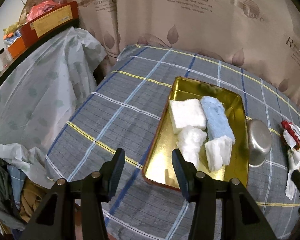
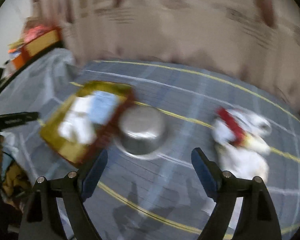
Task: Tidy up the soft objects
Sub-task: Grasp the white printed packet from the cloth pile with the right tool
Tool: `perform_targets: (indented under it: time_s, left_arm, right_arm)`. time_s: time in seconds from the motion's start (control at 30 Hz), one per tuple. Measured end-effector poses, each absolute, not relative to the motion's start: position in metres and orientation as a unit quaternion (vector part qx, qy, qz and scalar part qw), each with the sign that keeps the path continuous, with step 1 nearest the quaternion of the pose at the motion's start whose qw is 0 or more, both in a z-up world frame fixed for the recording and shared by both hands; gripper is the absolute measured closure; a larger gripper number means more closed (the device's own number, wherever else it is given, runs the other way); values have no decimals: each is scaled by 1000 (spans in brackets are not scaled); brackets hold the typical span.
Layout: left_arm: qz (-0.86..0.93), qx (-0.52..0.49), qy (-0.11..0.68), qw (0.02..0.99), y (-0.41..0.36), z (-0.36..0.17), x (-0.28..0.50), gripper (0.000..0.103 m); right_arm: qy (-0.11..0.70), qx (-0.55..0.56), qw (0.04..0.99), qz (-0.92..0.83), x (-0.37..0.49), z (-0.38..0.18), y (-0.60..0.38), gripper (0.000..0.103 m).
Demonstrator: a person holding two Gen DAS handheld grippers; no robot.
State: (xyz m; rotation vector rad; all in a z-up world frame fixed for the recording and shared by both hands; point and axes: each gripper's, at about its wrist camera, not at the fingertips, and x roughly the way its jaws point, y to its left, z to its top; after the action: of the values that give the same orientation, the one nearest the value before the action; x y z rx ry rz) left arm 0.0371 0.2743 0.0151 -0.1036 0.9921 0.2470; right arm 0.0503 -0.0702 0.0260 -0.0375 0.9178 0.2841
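A gold tin tray (image 1: 238, 108) lies on the plaid-covered table. It holds a white foam block (image 1: 187, 113), a rolled light blue towel (image 1: 217, 118), a white cotton wad (image 1: 191, 142) and a folded white pad (image 1: 218, 153). My left gripper (image 1: 148, 152) hovers open at the tray's near left corner with nothing between its fingers. The right wrist view is blurred by motion. There my right gripper (image 2: 150, 152) stands wide open and holds nothing, between the tray (image 2: 56, 140) and a crumpled red-and-white soft bundle (image 2: 242, 138). That bundle (image 1: 292, 138) lies right of the tray.
An upturned steel bowl (image 1: 259, 140) sits against the tray's right side, also in the right wrist view (image 2: 143, 132). A printed curtain (image 1: 190, 20) hangs behind the table. Left of the table are a cloth-draped pile (image 1: 50, 80) and a red box (image 1: 50, 22).
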Motion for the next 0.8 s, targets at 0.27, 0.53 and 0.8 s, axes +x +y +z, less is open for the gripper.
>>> perform_targets:
  time_s: [0.27,0.53,0.8]
  left_arm:
    - [100,-32,480,871,257,15,36,53]
    - [82,-2,485,870,232,11,36,53]
    - [50,16,490,870,193,11,40,53]
  right_arm:
    - [489,11,872,2,43,-17,-170,19]
    - [505,44,862,-31,52,-47,-191,19]
    - [509,66,857,-44,58,-69,-198,31]
